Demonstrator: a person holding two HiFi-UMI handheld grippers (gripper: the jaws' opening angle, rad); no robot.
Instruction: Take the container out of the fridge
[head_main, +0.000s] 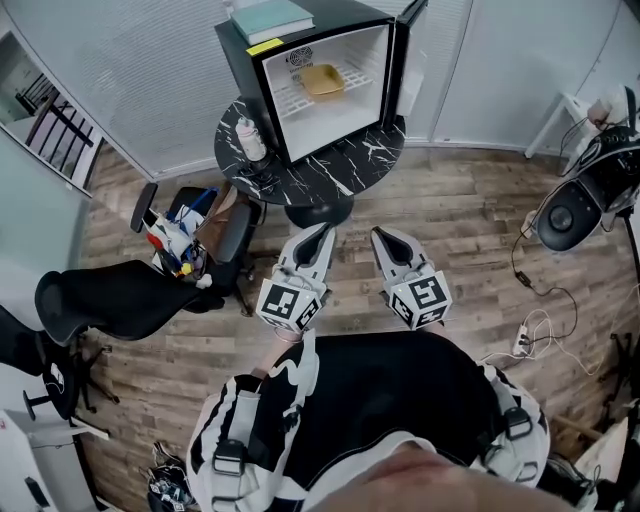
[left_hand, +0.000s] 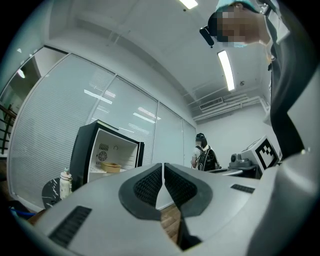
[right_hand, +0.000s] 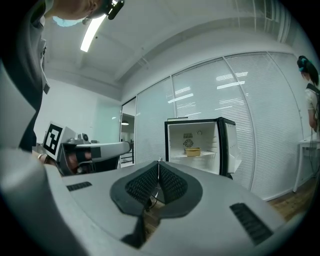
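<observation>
A small black fridge (head_main: 325, 75) stands on a round black marble table (head_main: 350, 165) with its door (head_main: 408, 50) swung open. On its wire shelf sits a shallow yellow container (head_main: 323, 80), which shows too in the left gripper view (left_hand: 111, 167) and the right gripper view (right_hand: 193, 151). My left gripper (head_main: 326, 232) and right gripper (head_main: 379, 236) hang side by side over the wooden floor, well short of the table. Both are shut with nothing between the jaws (left_hand: 163, 172) (right_hand: 159, 167).
A white bottle (head_main: 250, 139) stands on the table left of the fridge. A book (head_main: 270, 18) lies on the fridge top. Black office chairs (head_main: 120, 295) with clutter stand at left, a round black appliance (head_main: 568, 213) and cables (head_main: 530, 330) at right. A person with a backpack (left_hand: 202, 152) stands far off.
</observation>
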